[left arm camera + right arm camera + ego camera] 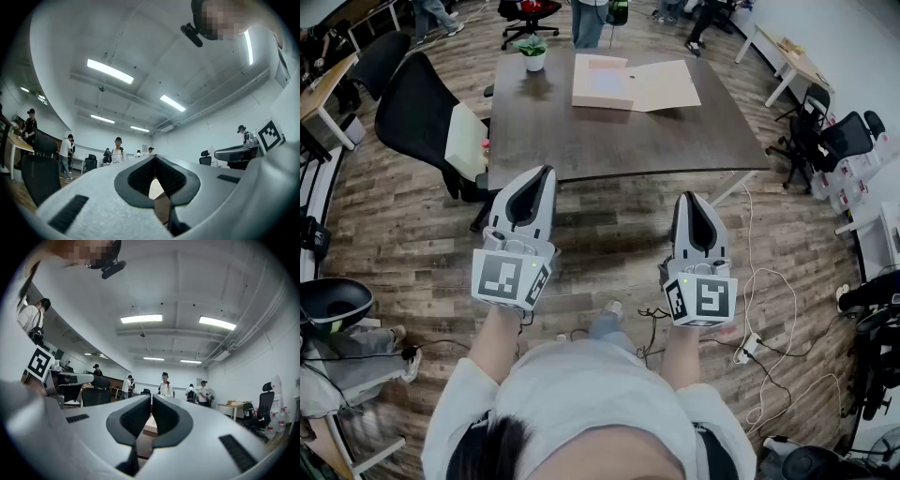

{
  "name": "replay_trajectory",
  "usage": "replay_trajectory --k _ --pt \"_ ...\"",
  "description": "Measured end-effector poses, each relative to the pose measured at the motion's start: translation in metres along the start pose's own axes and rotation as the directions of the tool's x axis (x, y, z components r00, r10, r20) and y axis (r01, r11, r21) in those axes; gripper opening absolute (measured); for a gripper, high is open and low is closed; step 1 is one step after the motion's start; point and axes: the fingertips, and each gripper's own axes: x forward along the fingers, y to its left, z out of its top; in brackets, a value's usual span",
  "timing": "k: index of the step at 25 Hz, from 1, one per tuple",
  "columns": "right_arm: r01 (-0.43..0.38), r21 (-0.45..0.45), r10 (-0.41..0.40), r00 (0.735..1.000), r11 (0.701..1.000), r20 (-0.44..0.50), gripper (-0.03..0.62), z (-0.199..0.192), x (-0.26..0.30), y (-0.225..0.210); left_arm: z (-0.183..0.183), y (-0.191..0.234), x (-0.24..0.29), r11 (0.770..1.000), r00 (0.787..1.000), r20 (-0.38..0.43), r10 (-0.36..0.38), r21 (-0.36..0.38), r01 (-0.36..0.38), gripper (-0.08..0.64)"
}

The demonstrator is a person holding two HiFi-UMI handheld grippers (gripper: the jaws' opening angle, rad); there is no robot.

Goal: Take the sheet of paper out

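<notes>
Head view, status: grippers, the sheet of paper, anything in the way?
Left gripper, right gripper shut, empty, short of the table. Cardboard box at far side, flap open, untouched; sheet itself unclear. Potted plant left of it, off the path.

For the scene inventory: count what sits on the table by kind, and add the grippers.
Potted plant: 1
Cardboard box, flap open: 1
Grippers: 2, left gripper and right gripper
Total: 4

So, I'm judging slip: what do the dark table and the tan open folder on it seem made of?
Dark rectangular table: wood or wood-look laminate, matte; faint grain, little glare. Tan flat open folder: probably cardboard, matte; even brown, crisp straight edges.
</notes>
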Motion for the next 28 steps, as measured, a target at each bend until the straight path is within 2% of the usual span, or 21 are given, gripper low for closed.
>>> replay_trajectory --k 15,21,28 --pt "-0.024 -0.006 0.024 1.000 1.000 -0.004 0.017 -0.010 0.018 -0.023 -0.010 -0.008 0.029 1.000 1.000 -0.001 0.016 -0.003 -0.016 0.009" --pt "-0.019 0.031 0.019 1.000 0.999 0.014 0.017 -0.021 0.037 -0.047 -0.021 -0.011 0.053 0.999 0.999 -0.010 0.033 0.006 -0.033 0.009" --pt "-0.094 0.043 0.093 0.996 0.995 0.017 0.017 -0.030 0.078 -0.087 -0.031 -0.023 0.104 0.998 0.998 -0.004 0.064 0.016 -0.063 0.009"
